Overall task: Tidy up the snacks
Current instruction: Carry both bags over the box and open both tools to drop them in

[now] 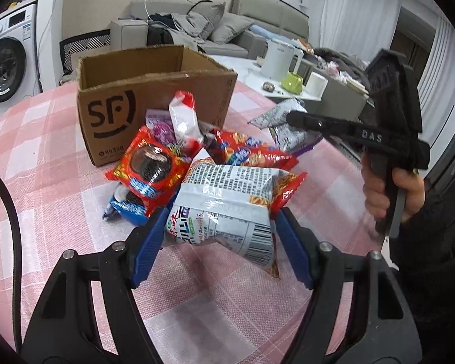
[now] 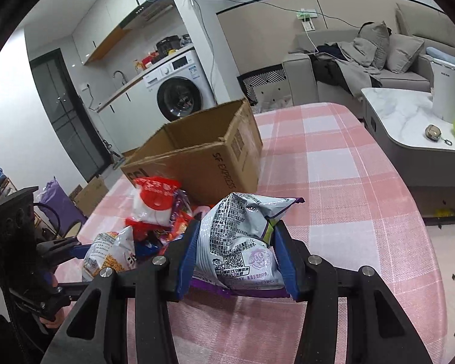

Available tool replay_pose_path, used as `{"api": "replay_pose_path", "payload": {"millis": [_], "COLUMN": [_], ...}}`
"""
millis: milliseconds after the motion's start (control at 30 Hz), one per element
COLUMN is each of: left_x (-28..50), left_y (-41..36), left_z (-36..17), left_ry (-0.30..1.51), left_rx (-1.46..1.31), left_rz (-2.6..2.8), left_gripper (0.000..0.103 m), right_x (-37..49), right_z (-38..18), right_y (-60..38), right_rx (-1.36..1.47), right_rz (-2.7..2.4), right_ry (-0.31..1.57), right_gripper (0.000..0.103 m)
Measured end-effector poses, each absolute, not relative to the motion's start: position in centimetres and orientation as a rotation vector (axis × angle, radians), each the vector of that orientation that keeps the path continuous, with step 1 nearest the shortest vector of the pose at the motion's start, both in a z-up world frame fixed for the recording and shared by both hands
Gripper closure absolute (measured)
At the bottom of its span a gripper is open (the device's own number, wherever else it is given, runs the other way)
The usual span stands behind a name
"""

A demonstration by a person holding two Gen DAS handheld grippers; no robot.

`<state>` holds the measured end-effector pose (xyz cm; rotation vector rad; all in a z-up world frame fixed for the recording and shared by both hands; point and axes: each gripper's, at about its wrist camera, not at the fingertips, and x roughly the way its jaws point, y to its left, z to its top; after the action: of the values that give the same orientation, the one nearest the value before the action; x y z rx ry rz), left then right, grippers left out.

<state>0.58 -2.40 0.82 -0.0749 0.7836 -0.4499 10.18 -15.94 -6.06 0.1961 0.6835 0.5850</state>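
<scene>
1. Snacks sit heaped on a pink checked tablecloth (image 1: pixel 45 139), with an open cardboard box (image 1: pixel 154 91) standing upright just behind the pile, its mouth facing up.
2. Leftmost in the heap, a red cookie pack (image 1: pixel 148 166) lies over a blue cookie pack (image 1: pixel 127 209); a red-and-white bag (image 1: pixel 183 118) leans against the box's front wall.
3. The left gripper (image 1: pixel 218 227) has its blue pads pressed on both sides of a silver noodle bag (image 1: pixel 227 206), jaws about half spread around it; the bag's long axis runs away from the fingers, toward the box.
4. The right gripper (image 2: pixel 236 248), held by a hand (image 1: pixel 391 194) at the right of the left view, is clamped on a silver-and-purple snack bag (image 2: pixel 242 236), jaws drawn in tight on its crumpled middle.
5. Both held bags appear clear of the cloth. The box lies ahead of both sets of fingers, beyond the pile; the left looks nearer its front wall, so each bag likely must clear the rim before release.
</scene>
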Motion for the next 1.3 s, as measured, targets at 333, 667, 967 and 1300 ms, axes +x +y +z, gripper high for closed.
{"api": "replay_pose_path", "payload": {"millis": [333, 667, 967, 1300], "left_x": [0.0, -0.2, 0.8, 4.5], "left_y": [-0.2, 1.5, 2.9, 3.7], "left_z": [3.0, 5.0, 6.8, 9.4], "left_ry": [0.704, 0.642, 0.590, 0.565], "left_rx": [-0.125, -0.144, -0.146, -0.155], "left_rz": [-0.381, -0.311, -0.237, -0.182], "left_gripper": [0.032, 0.032, 0.032, 0.032], "right_x": [9.0, 8.1, 8.8, 10.8], "right_z": [-4.8, -3.5, -1.6, 0.8], "right_y": [-14.7, -13.8, -12.7, -11.5], "right_rx": [0.191, 0.188, 0.176, 0.176], "right_rz": [0.645, 0.667, 0.683, 0.668], "right_ry": [0.652, 0.615, 0.572, 0.541], "right_gripper": [0.055, 0.055, 0.055, 0.055]}}
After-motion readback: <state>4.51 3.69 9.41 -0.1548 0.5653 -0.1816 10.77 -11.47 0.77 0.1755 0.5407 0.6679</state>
